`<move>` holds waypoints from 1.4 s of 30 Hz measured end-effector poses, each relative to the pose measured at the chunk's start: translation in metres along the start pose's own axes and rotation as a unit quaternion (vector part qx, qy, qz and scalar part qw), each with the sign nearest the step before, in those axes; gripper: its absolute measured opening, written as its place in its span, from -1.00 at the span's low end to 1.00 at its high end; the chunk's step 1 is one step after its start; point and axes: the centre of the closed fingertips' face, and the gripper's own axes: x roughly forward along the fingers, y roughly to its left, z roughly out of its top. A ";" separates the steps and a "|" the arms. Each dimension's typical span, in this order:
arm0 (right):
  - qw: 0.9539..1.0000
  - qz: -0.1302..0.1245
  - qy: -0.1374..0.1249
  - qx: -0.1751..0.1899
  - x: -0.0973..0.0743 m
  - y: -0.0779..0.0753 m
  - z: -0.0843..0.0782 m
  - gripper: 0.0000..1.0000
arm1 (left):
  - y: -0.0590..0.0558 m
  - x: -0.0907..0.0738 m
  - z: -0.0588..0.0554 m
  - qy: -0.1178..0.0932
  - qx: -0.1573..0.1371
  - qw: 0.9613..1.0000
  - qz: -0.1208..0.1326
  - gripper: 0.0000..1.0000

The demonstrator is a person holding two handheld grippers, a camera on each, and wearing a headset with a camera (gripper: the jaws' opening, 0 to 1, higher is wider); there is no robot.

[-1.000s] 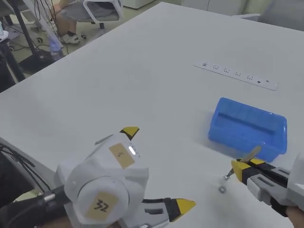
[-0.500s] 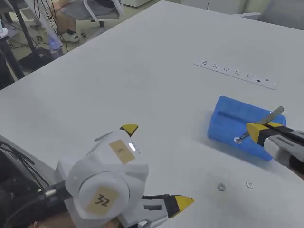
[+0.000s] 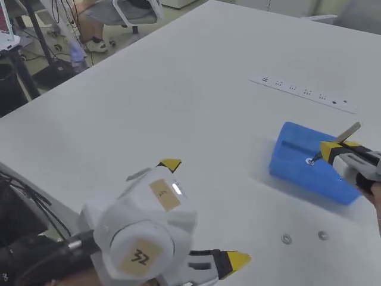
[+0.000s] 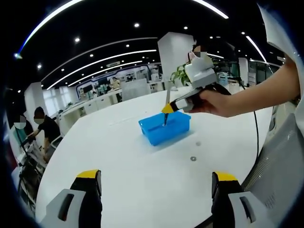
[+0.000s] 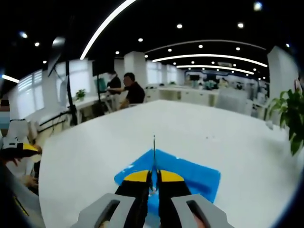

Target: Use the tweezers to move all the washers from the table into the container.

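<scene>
The right tongs [image 3: 331, 149] are clenched on a pair of thin metal tweezers [image 3: 348, 132]. The tweezers run through the shut jaws, with the back end sticking up behind them and the points reaching forward and down over the blue container [image 3: 293, 168]. In the right gripper view, the right tongs [image 5: 153, 176] have their yellow-tipped jaws pressed together on the tweezers [image 5: 153, 149], a fine straight sliver over the container [image 5: 194, 178] directly ahead. A small pale speck sits at the tweezer points, too small to tell what it is.

The container is a shallow rectangular tray of smooth blue plastic, resting on the matte white counter [image 3: 178, 107] just under and ahead of the right tongs.

Two washers [image 3: 286, 239] lie flat on the counter, small grey metal rings. They are just outside the container's near wall, below the right tongs and well ahead of the left tongs [image 3: 204, 211]. The second washer [image 3: 322, 235] lies just beside the first.

In the left gripper view, the left tongs [image 4: 154, 190] are released, with the jaws wide apart and nothing between them. The container [image 4: 154, 134] is well ahead of them.
</scene>
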 end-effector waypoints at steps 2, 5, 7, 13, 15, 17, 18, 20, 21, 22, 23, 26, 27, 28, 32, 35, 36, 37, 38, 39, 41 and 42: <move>1.000 -0.009 0.008 0.005 0.003 -0.005 -0.007 -0.95 | 0.000 0.001 -0.001 0.003 -0.001 1.000 -0.001 0.98; 1.000 -0.013 0.021 0.009 0.007 -0.007 -0.017 -0.95 | 0.000 0.000 -0.001 0.002 -0.002 1.000 -0.001 0.98; 0.999 -0.009 0.027 0.021 0.013 -0.009 -0.023 -0.95 | 0.000 0.000 -0.001 0.003 -0.003 1.000 -0.001 0.96; 0.999 -0.012 0.037 0.022 0.015 -0.011 -0.031 -0.94 | -0.001 0.000 -0.002 0.005 -0.001 1.000 -0.001 0.96; 0.999 -0.012 0.039 0.020 0.015 -0.010 -0.034 -0.94 | -0.001 0.000 -0.002 0.003 -0.003 1.000 -0.002 0.95; 0.999 -0.013 0.042 0.017 0.014 -0.009 -0.036 -0.94 | -0.001 0.000 -0.004 0.008 -0.005 1.000 -0.002 0.94; 0.999 -0.012 0.039 0.016 0.014 -0.009 -0.036 -0.94 | -0.001 0.000 -0.003 0.008 -0.003 1.000 -0.001 0.94; 0.999 -0.012 0.040 0.016 0.014 -0.010 -0.036 -0.94 | -0.001 0.001 -0.003 0.007 -0.003 1.000 -0.002 0.94; 0.999 -0.012 0.039 0.016 0.014 -0.010 -0.036 -0.94 | -0.001 0.001 -0.004 0.008 -0.002 1.000 -0.002 0.94; 0.999 -0.012 0.039 0.016 0.014 -0.010 -0.036 -0.94 | -0.001 0.001 -0.004 0.009 -0.002 1.000 -0.002 0.94; 0.999 -0.012 0.039 0.017 0.014 -0.010 -0.036 -0.94 | -0.001 0.001 -0.004 0.009 -0.002 1.000 -0.002 0.93; 0.999 -0.010 0.039 0.021 0.012 -0.010 -0.036 -0.93 | 0.000 0.000 -0.004 0.010 -0.003 1.000 0.000 0.93; 0.999 -0.006 0.038 0.025 0.012 -0.009 -0.035 -0.93 | 0.000 0.000 -0.003 0.009 -0.003 1.000 0.002 0.93; 0.999 -0.004 0.036 0.029 0.011 -0.009 -0.033 -0.93 | 0.000 0.000 -0.003 0.009 -0.003 1.000 0.002 0.93; 1.000 -0.002 0.014 0.020 0.002 -0.006 -0.018 -0.93 | -0.001 0.000 -0.005 0.014 0.000 1.000 -0.001 0.91; 1.000 0.008 -0.003 0.020 -0.013 0.002 -0.005 -0.93 | -0.002 0.000 -0.004 0.012 0.000 1.000 -0.003 0.91; 1.000 0.014 -0.007 0.021 -0.017 0.006 -0.002 -0.93 | -0.002 0.000 -0.003 0.012 0.000 1.000 -0.003 0.91; 1.000 0.020 -0.011 0.021 -0.026 0.011 0.000 -0.94 | -0.002 0.000 -0.003 0.012 -0.001 1.000 -0.002 0.91; 0.999 0.027 -0.012 0.019 -0.032 0.015 0.000 -0.93 | -0.001 0.000 -0.004 0.012 -0.001 1.000 -0.001 0.91; 0.999 0.030 -0.010 0.019 -0.035 0.019 -0.002 -0.94 | -0.001 0.000 -0.003 0.012 -0.002 1.000 -0.001 0.91; 0.999 0.039 -0.009 0.011 -0.041 0.028 -0.005 -0.93 | 0.000 -0.001 -0.002 0.007 -0.002 1.000 0.001 0.92; 0.999 0.046 -0.006 0.007 -0.048 0.038 -0.008 -0.94 | 0.000 -0.001 -0.001 0.005 -0.003 1.000 0.000 0.91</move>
